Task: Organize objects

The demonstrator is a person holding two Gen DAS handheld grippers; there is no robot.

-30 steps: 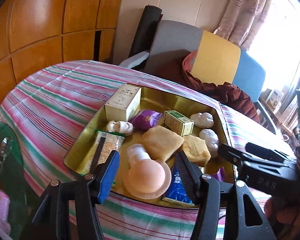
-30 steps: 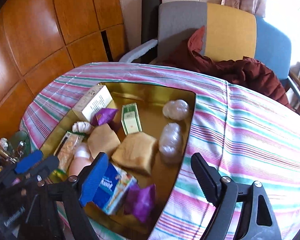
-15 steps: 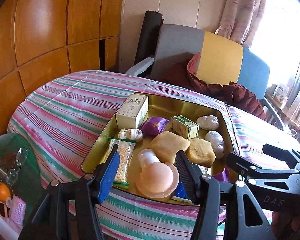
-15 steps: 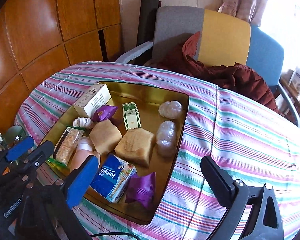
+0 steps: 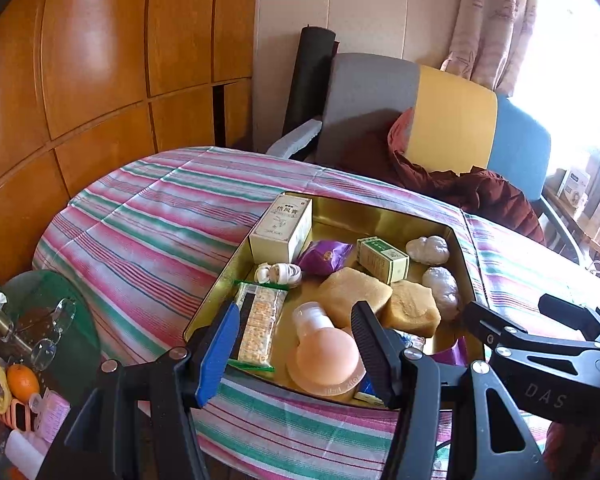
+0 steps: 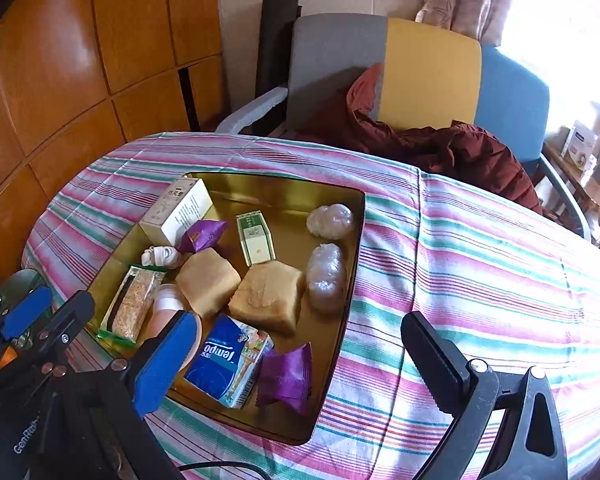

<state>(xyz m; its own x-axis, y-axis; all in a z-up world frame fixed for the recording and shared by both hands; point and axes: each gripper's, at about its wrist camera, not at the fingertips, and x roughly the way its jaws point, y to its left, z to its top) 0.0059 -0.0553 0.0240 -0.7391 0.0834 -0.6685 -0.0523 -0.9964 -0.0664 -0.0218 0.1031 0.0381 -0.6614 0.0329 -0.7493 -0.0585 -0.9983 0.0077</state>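
A gold tin tray (image 5: 380,220) (image 6: 284,188) sits on the striped tablecloth. It holds a cream box (image 5: 282,228), a green box (image 6: 256,236), two sponge-like blocks (image 6: 268,294), two plastic-wrapped lumps (image 6: 326,272), purple packets (image 6: 288,376), a blue Tempo tissue pack (image 6: 228,360), a snack bar (image 5: 256,322) and a pink bottle (image 5: 326,356). My left gripper (image 5: 292,352) is open and empty above the tray's near edge. My right gripper (image 6: 300,364) is open and empty above the tray's near right corner.
An armchair (image 6: 384,72) with a dark red jacket (image 6: 440,148) stands behind the table. A low green side table (image 5: 40,320) with glasses and an orange is at the left. Striped cloth (image 6: 480,260) lies right of the tray.
Both grippers have drawn back and up from the tray, so more of the table shows. Both stay open and empty. The tray's contents have not moved.
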